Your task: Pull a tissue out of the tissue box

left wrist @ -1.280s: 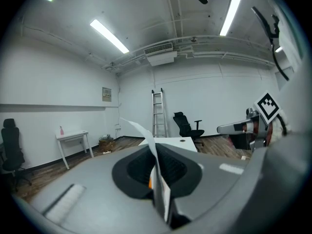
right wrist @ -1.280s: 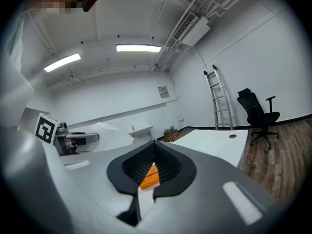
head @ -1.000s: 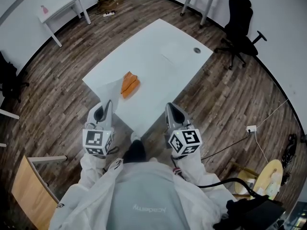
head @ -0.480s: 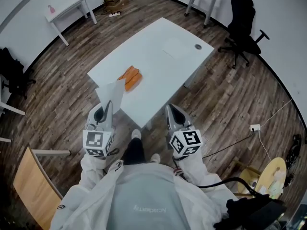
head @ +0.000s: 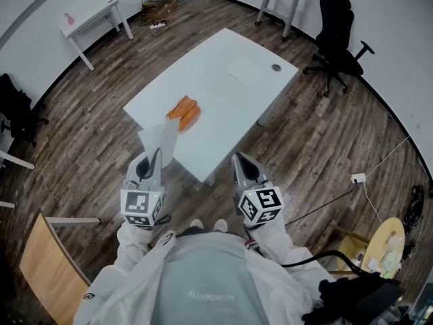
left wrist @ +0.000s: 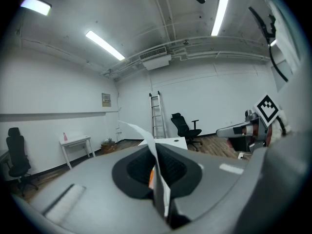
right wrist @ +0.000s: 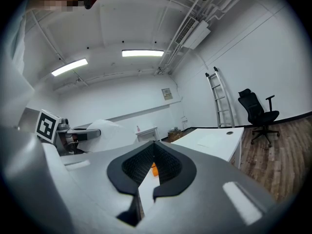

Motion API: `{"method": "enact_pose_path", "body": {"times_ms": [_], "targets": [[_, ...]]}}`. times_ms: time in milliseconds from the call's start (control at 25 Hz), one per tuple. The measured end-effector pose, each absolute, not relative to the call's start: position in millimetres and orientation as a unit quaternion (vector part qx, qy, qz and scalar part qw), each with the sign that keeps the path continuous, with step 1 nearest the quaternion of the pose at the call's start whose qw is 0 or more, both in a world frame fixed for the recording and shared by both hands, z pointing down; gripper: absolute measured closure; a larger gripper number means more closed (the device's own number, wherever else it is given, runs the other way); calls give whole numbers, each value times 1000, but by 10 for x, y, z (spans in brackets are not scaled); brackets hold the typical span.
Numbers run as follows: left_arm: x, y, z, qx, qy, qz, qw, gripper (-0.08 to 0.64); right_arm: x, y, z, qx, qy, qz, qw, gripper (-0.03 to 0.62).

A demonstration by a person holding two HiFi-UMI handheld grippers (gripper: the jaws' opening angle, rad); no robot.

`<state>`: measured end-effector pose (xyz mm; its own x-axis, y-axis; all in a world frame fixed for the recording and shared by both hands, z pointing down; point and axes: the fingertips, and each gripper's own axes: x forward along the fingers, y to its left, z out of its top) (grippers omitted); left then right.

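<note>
White tissue (head: 160, 135), thin, creased, standing upright

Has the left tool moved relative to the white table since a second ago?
Yes. The left tool, shut on the tissue, has drawn back from the table: its tip was at the near edge, and now it sits over the floor, short of that edge.

The left gripper (left wrist: 154, 143) has its jaws pressed shut on a white tissue (left wrist: 160, 191). The top of the tissue sticks up and curls to the left. A bit of the orange tissue box (left wrist: 151, 178) peeks through between the jaws. Behind are a white table (left wrist: 171, 141), a ladder (left wrist: 155, 115) and a black chair (left wrist: 184, 126). The right gripper (left wrist: 220, 130) is off to the right.
</note>
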<state>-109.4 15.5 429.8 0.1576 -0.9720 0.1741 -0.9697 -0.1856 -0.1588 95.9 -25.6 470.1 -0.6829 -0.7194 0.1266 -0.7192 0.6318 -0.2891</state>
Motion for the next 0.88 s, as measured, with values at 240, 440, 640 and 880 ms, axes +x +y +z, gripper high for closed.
{"method": "enact_pose_path", "body": {"times_ms": [240, 440, 640, 880], "targets": [[-1162, 111, 4319, -771, 627, -113, 1, 560, 794, -251, 4644, -404, 902, -154, -2, 592], [-1251, 84, 4357, -777, 620, -110, -6, 560, 661, -231, 4609, -407, 901, -153, 2, 592], [-1275, 18, 4325, -785, 611, -106, -1, 560, 604, -256, 4595, -415, 897, -149, 1, 592], [-1302, -15, 4338, -788, 607, -104, -1, 560, 552, -285, 4592, -417, 897, -146, -1, 592]]}}
